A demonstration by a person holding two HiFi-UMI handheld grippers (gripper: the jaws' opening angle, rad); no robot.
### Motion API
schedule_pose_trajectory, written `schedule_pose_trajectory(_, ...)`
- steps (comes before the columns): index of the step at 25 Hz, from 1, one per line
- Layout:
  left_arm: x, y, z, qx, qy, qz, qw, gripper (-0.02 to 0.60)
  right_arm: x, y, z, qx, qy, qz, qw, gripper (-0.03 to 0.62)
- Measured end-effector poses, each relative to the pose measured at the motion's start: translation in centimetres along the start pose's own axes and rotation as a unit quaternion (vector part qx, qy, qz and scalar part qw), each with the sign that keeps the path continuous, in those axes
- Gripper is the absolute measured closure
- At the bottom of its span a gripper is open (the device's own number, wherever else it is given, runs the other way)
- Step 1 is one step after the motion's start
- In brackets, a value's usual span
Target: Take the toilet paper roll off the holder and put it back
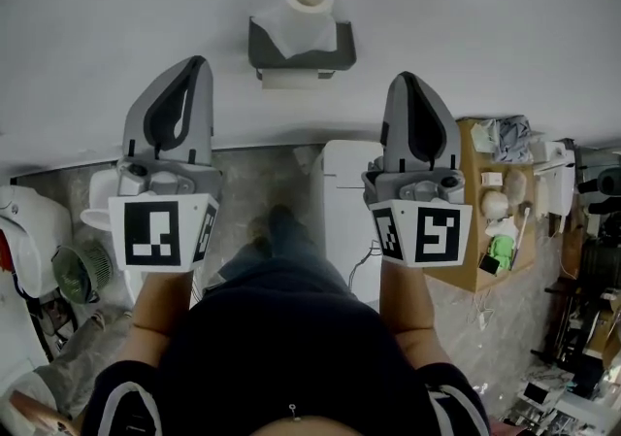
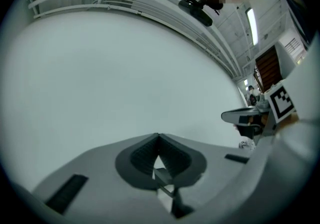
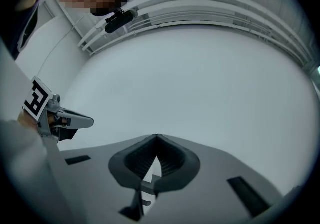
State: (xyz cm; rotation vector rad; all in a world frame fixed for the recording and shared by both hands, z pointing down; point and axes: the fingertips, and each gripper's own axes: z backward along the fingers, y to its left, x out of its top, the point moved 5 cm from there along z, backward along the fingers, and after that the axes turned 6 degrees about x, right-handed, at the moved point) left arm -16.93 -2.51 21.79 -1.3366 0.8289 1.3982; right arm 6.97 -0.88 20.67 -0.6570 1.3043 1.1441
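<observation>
One toilet paper roll [image 1: 309,9] stands on end on one dark holder [image 1: 335,53] on the white wall [image 1: 485,26], a loose sheet draped over the front. One wooden shelf [image 1: 473,259] at right holds small clutter above the grey mottled floor [image 1: 252,182]. Two grippers, the left gripper [image 1: 197,63] and the right gripper [image 1: 403,78], have their jaws pressed together on nothing, apart from the roll.

No word, number or brand name can be read anywhere. The only sign-like marks are black-and-white square patterns. In the head view one stands on the marker cube [image 1: 160,232] on the left gripper [image 1: 197,63], at about 8 o'clock. Two more are on the second marker cube [image 1: 422,233] on the right gripper [image 1: 405,78], at about 4 o'clock. They are blocks, not letters. Small packages [image 1: 492,179] on the wooden shelf [image 1: 473,157] at 3 o'clock may carry print, but it is too small to tell.
</observation>
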Motion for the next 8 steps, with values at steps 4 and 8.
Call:
schedule_pose_trajectory(4,0.1,-0.4,0.9,-0.014,0.005,-0.002,0.9999,0.58,0.8,0.6,1.2,-0.002,0.001,0.006,1.0,0.579)
schedule_pose_trajectory(8,0.5,-0.6,1.6,-0.023,0.006,-0.001,0.9997,0.58,1.6,1.2,1.8,-0.002,-0.001,0.006,1.0,0.579)
